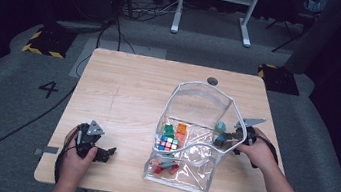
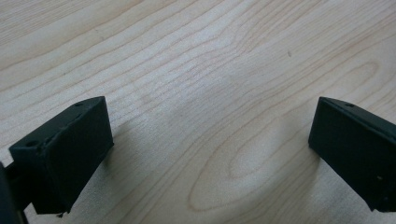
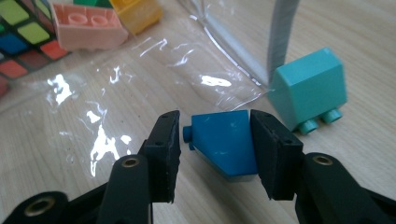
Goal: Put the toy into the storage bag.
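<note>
The right claw (image 3: 212,149) sits low at the desk with a blue block (image 3: 224,142) between its two black jaws. The right-hand jaw lies against the block's side; the left-hand jaw stands just off it, with a thin gap by the block's stud, so the block is bracketed but not pinched on both sides. The block lies on the desk (image 3: 364,154) just outside the bag's clear wall. Just beyond it, touching the grey edge strip of the bag, lies one teal block (image 3: 309,88), tipped on its side with two studs pointing toward the desk.

The clear plastic bag (image 1: 198,97) stands open on the right half of the desk (image 1: 124,84), its mouth facing the person. Inside it, in the right gripper view, lie one pink block (image 3: 88,28) with two studs on top, one yellow block (image 3: 137,13) beside it, and one colour-tiled puzzle cube (image 3: 18,42) at the frame's left edge. The high view adds a green piece (image 1: 169,129) near the cube and some red pieces (image 1: 164,167) at the bag's near end; their count is too small to tell.

The left claw (image 2: 210,149) hovers close over bare wood near the desk's front left corner, its jaws wide apart with nothing between them.

The only readable writing is a large "4" (image 1: 49,89) marked on the grey floor left of the desk.
</note>
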{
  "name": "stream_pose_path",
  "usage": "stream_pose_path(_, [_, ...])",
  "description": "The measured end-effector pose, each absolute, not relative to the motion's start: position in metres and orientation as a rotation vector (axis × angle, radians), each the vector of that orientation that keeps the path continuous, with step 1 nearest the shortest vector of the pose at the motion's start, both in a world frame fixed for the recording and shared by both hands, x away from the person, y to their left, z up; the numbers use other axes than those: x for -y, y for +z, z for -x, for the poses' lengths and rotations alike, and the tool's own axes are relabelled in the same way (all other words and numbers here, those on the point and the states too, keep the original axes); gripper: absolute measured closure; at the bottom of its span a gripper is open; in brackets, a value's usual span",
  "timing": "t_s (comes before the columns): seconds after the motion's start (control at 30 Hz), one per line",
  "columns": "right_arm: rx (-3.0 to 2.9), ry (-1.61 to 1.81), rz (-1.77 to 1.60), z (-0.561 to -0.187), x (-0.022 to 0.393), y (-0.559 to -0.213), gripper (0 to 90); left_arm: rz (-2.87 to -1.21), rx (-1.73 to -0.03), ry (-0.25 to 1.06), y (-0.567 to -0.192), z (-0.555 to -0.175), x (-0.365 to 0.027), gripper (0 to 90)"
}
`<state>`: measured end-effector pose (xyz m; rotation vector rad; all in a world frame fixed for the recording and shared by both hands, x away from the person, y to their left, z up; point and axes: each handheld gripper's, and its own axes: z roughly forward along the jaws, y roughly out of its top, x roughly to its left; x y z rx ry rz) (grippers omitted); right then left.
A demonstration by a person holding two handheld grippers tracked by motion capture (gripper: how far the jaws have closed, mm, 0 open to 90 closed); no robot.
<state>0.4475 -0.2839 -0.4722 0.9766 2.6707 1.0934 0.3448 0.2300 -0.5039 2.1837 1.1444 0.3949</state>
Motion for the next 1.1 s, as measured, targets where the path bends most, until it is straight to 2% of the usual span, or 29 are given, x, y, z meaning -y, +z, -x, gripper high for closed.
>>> stream_pose_path(0.23, [-2.678,1.07,-0.922,-0.447,0.282,-0.482,56.4,-2.184,-1.145,0.392,-0.504,-0.345,-0.23,0.0])
stream_pose_path(0.53, [-2.671,1.059,-0.929,-0.445,0.287,-0.478,57.3,-2.185,-1.144,0.395,-0.504,-0.345,-0.23,0.0])
stream_pose_path(0.77, [-2.653,1.07,-0.938,-0.442,0.297,-0.467,57.3,-2.184,-1.145,0.393,-0.504,-0.345,-0.23,0.0])
stream_pose_path(1.1, [-2.624,1.097,-0.939,-0.427,0.316,-0.428,57.3,-2.184,-1.146,0.395,-0.504,-0.345,-0.23,0.0])
